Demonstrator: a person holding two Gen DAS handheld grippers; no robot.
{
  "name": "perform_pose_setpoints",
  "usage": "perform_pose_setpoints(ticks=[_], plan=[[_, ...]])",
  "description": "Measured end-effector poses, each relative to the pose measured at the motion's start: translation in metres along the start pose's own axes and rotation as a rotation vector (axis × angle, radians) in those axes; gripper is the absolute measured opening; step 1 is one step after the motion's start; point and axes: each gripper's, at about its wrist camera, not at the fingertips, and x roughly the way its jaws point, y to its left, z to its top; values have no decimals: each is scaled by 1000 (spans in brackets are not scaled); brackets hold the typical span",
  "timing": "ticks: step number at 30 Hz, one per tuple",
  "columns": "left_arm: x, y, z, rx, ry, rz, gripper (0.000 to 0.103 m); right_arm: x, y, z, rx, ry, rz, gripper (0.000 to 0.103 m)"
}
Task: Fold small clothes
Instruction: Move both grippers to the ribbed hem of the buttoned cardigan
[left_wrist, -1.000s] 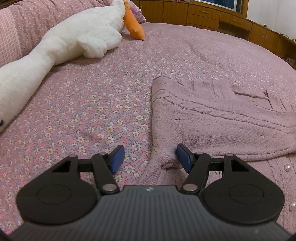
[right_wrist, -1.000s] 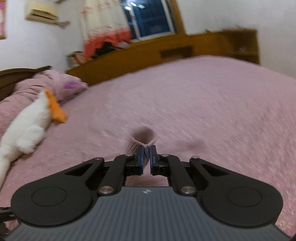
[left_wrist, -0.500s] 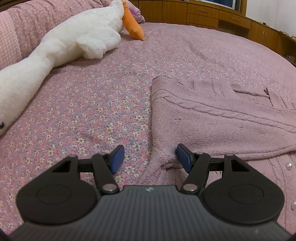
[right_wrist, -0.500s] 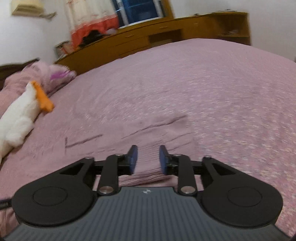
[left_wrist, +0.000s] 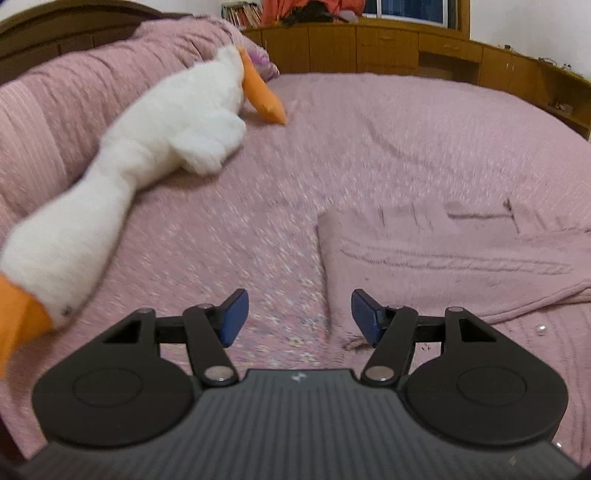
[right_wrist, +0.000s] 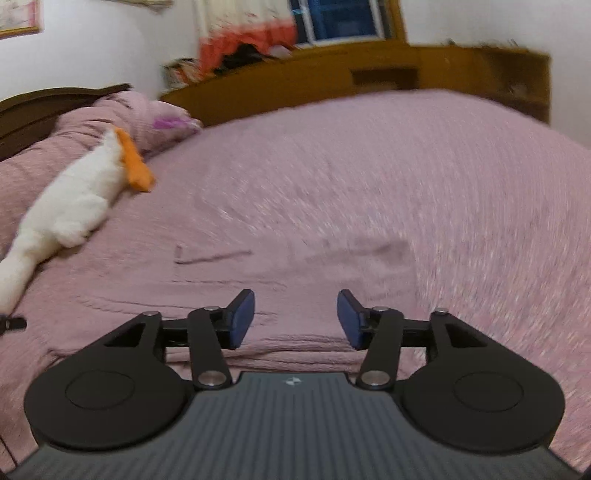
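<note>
One pink knit cardigan (left_wrist: 454, 258) lying flat on the floral pink bedspread (left_wrist: 229, 240), a sleeve folded across it. Two grippers, both spread wide with nothing in them: left gripper (left_wrist: 299, 314) over the cardigan's left edge, right gripper (right_wrist: 295, 317) above the knit. One white plush goose (left_wrist: 147, 147) lies by the pillows.
</note>
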Motion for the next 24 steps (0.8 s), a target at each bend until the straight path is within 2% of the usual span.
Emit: perform_pose_setpoints(ticks=[5,8,13,17,21,24], plan=[[-39,8,5,39,0,-1,64,-63,12,8,-84,2,69,63],[-63,8,-3,68,13,-46,64,-100,19,6,-125,10,114,65],[-97,-3,-23,152,41,-106,64,-154,29,-11,-210,39,169,74],[-114,-17,-45,213,82,-159,69,-176,33,-40,-339,106,200,75],[-119,-33,-67,254,127,-217,70,-181,36,-71,-413,200,215,75],[-119,-51,-89,331,165,-250,70,-183,42,-94,-472,244,218,75]])
